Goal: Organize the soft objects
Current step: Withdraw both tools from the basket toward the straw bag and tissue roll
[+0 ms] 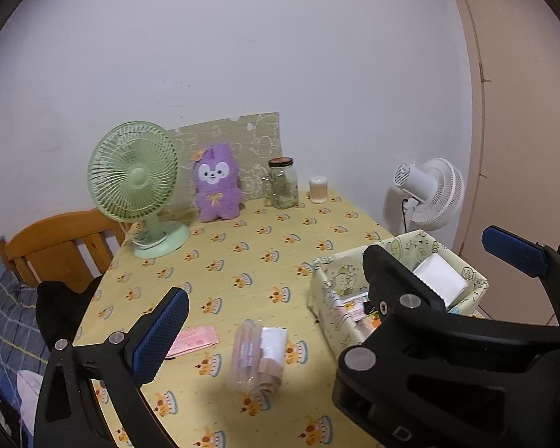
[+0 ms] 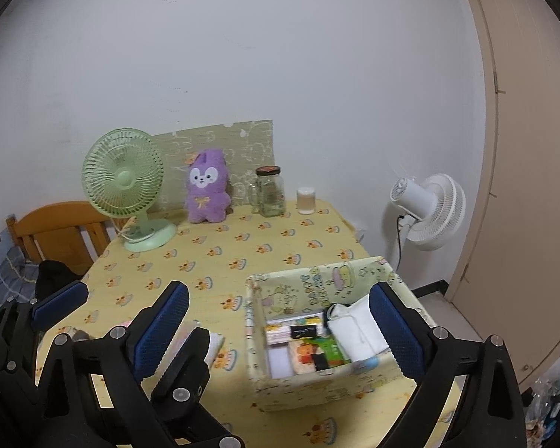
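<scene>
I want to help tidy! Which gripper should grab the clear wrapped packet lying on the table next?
Probably the left gripper. The wrapped packet lies just ahead, between its open fingers. The right gripper is also open, but it hangs in front of the fabric storage box, further from the packet.

A plain white wall is filling most of the view, marked with a few faint scuffs. At the right a beige door is standing closed. A table under a yellow cloth printed with small cakes is sitting against the wall. A green desk fan is standing at its back left corner, and a patterned board is leaning against the wall behind it. A white pedestal fan is standing on the floor between table and door, facing right. A wooden headboard is showing at the left, with checked bedding lying below it. Soft, even light is falling across the room.
</scene>
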{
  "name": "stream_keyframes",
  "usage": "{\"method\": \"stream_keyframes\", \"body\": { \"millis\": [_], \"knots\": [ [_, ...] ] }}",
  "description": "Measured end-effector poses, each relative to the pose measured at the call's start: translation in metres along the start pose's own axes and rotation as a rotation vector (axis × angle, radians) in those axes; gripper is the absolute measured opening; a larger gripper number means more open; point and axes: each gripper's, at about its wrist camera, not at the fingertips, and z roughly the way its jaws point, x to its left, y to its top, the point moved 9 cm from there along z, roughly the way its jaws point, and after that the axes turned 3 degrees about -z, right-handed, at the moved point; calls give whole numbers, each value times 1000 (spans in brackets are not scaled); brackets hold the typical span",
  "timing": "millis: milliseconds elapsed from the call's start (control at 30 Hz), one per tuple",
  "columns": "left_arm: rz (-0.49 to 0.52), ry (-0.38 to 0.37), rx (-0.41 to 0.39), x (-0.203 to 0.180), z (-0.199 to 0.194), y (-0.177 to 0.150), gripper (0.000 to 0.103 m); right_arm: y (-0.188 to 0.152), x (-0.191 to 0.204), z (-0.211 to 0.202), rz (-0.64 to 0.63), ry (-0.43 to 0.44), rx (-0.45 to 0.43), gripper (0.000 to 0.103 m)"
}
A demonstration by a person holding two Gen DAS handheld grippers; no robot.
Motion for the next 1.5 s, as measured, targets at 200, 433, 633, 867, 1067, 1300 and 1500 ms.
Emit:
{"method": "stream_keyframes", "body": {
  "millis": [200, 433, 633, 867, 1067, 1300, 1500],
  "knots": [
    [-19, 8, -4, 16, -7, -5, 103, -1, 18, -2, -3, 17, -8, 103],
    [-45, 10, -14, 34, -9, -10, 103, -5, 36, 0, -8, 35, -12, 103],
    [-61, 14, 6, 49, -2, -23, 103, -13, 52, 7, -18, 52, -13, 103],
    [-84, 24, 33, 63, 9, -42, 103, -31, 70, 21, -16, 88, 17, 103],
    [-103, 60, 72, 77, 24, -61, 103, -49, 83, 42, -30, 92, 54, 103],
    [-129, 95, 123, 93, 45, -82, 103, -70, 97, 69, -33, 111, 113, 103],
    [-146, 106, 176, 103, 62, -99, 103, -83, 106, 89, -62, 116, 155, 100]
  ]
}}
